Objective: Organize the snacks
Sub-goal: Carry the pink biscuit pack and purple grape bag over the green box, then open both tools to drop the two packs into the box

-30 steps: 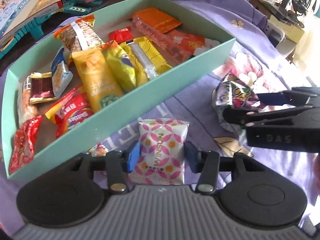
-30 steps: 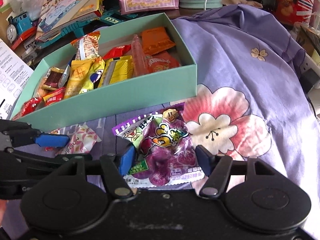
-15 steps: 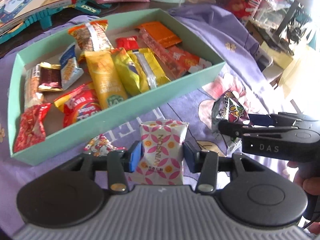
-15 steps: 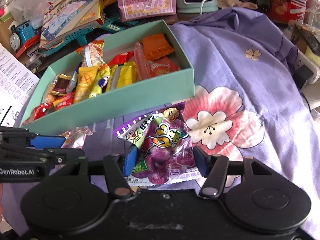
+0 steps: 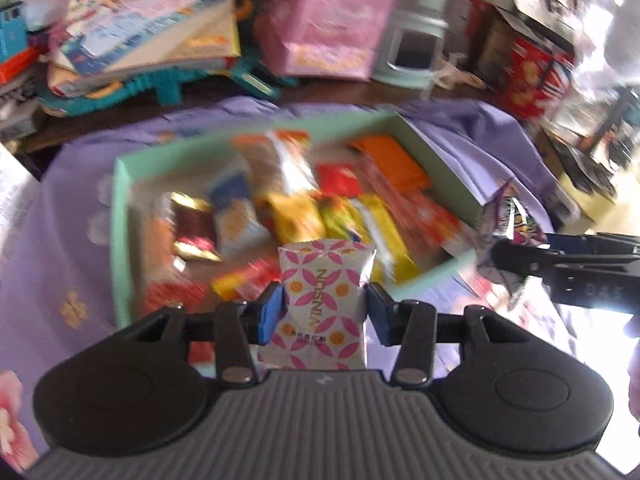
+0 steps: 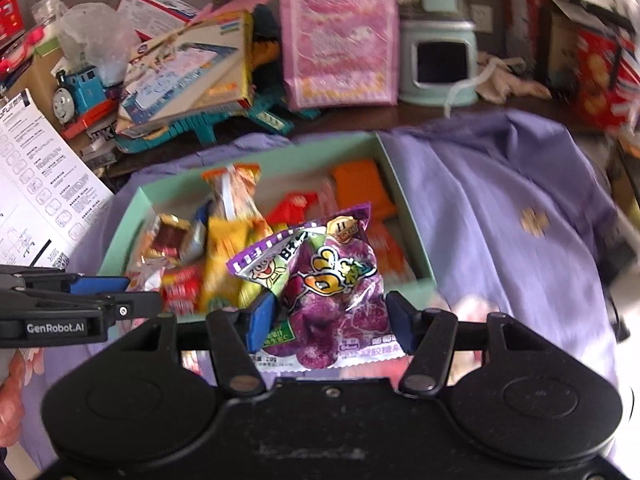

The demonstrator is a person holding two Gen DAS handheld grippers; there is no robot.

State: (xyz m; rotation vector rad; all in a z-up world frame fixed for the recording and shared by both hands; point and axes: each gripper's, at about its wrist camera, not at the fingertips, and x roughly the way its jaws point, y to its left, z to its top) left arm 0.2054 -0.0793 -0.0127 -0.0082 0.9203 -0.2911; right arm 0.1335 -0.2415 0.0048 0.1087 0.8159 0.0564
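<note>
Left wrist view shows the left gripper (image 5: 323, 314) squeezing a white packet with pink petals (image 5: 322, 304); its two blue pads press on the packet's sides, and the packet stands up in front of the mint green box (image 5: 120, 216); the box sits on a purple cloth with flowers (image 5: 72, 208) and is full of snacks, such as a yellow packet (image 5: 294, 220), an orange packet (image 5: 394, 164) and a shiny brown one (image 5: 192, 226); much of this is blurry. Off to the right, the right gripper (image 5: 520, 256) comes in from the side, holding a crinkly purple bag.

Right wrist view shows the right gripper (image 6: 328, 320) clamped on a purple grape candy bag (image 6: 332, 280); the bag sticks up in front of the same box (image 6: 404, 200); the left gripper's black arm (image 6: 76, 312) pokes in at the left; behind the box sit a blue toy train (image 6: 76, 92), a pink gift bag (image 6: 340, 40) and a pale green machine (image 6: 440, 64).
</note>
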